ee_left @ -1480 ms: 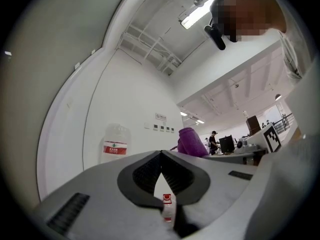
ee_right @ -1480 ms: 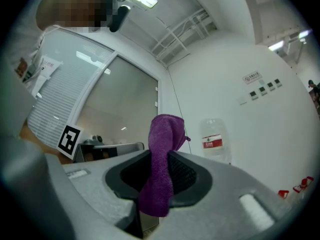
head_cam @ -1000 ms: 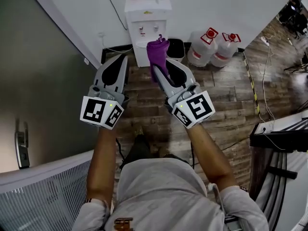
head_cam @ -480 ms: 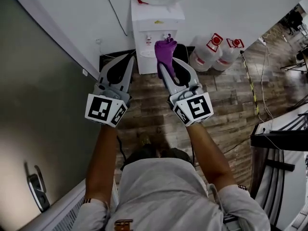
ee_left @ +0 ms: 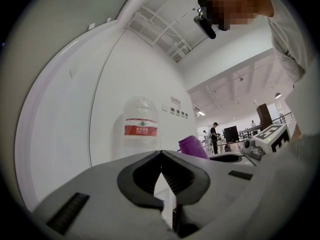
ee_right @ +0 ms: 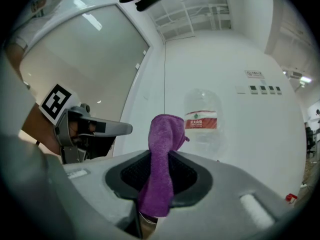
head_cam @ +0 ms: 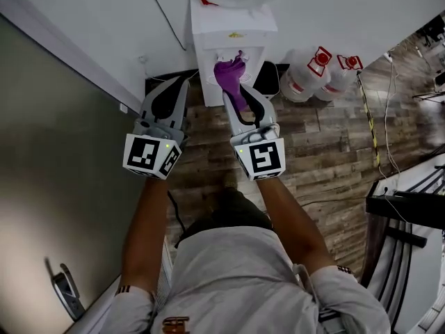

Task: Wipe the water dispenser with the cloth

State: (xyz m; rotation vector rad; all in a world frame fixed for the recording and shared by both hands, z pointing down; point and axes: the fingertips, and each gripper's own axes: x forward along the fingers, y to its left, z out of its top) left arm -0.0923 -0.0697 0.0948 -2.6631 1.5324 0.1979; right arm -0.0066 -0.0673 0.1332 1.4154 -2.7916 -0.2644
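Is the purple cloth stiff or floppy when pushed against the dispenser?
Probably soft and light: the purple cloth stands above the right tool but its tip curls over. Its fuzzy pile likely drags, not slides, on the water dispenser.

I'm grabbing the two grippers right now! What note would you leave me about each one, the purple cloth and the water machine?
Right gripper: shut on the fuzzy purple cloth, which sticks up past the jaw tips.
Left gripper: shut, holding nothing, beside the right one.
Tall white water dispenser: straight ahead against the wall, with a clear bottle with a red label on top.
Done: cloth picked up and held in front of the dispenser's tap area; whether it touches can't be told.
Left: wipe the dispenser's surfaces with the cloth.
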